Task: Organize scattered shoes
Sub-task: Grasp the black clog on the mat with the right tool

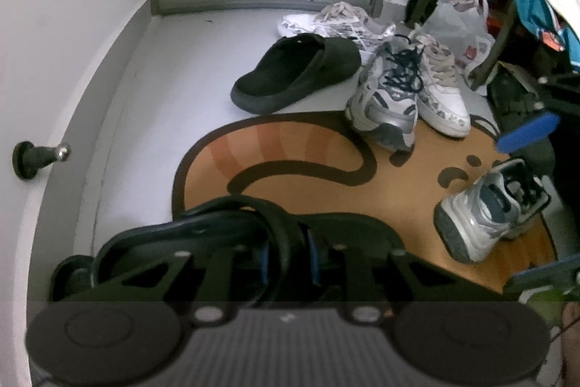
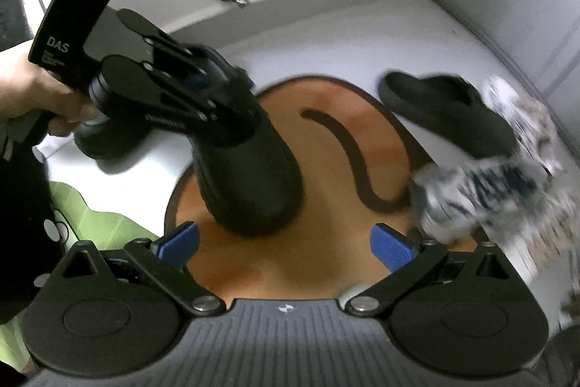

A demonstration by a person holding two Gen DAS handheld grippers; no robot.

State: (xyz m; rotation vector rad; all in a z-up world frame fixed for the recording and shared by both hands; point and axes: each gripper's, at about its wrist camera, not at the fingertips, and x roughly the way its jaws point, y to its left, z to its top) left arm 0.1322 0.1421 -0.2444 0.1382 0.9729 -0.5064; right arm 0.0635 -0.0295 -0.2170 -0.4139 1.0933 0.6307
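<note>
A: Mat carries most shoes, loose; nothing looks paired.
B: Left gripper clamps one black clog over mat's edge; other clog beyond on the floor. Right gripper wide, empty.

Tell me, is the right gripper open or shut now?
Open. In its own view the right gripper has its two blue pads spread wide apart, with only the orange mat between them.

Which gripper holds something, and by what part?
The left gripper grips a black clog by its heel-end rim; the right gripper is open and empty.
</note>
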